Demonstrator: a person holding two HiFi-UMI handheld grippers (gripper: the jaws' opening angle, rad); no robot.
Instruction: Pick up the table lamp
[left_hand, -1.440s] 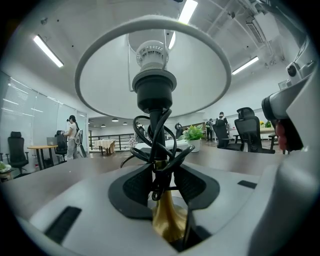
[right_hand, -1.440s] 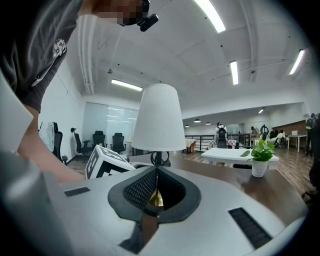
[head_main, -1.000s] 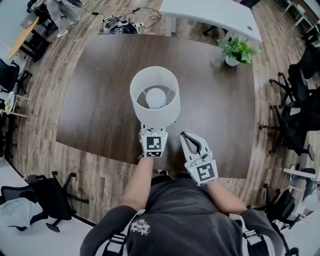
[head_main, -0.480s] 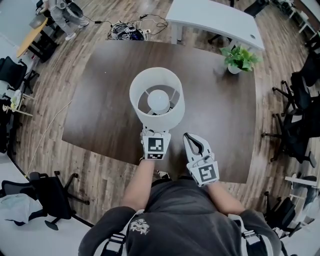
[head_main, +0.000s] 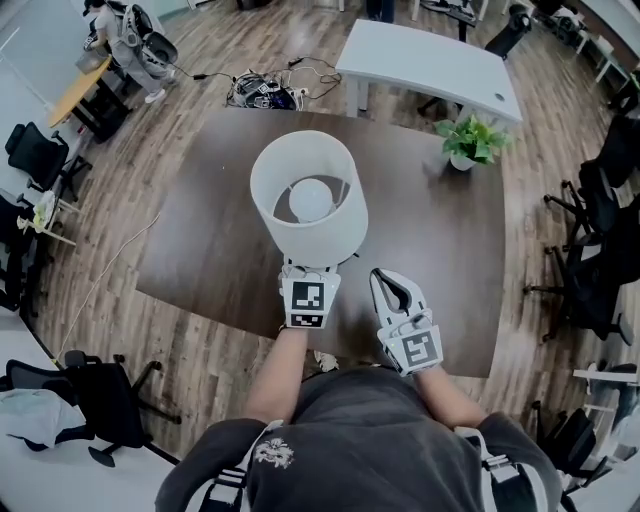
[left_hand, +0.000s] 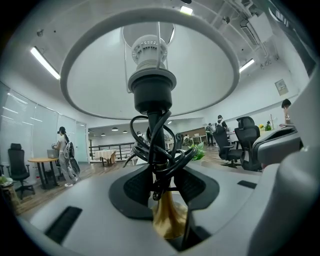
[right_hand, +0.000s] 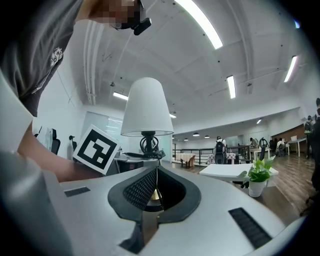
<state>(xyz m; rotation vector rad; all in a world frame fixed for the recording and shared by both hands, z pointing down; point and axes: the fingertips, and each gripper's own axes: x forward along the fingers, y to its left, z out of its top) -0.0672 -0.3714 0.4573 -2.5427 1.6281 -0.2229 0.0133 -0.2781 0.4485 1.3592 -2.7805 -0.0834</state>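
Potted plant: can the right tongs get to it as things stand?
Probably yes, with a stretch. The right tongs are shut and free, and only bare table lies between them and the potted plant near the far right corner. The lamp is held in the left tongs, off that line.

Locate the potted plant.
Head view, upper right: the potted plant stands on the dark table's far right corner, beside the white desk.

No words, numbers or brand names showing legibly anywhere, square markers (head_main: 307, 298) sitting behind the fingers (head_main: 388, 290), carrying patterns only
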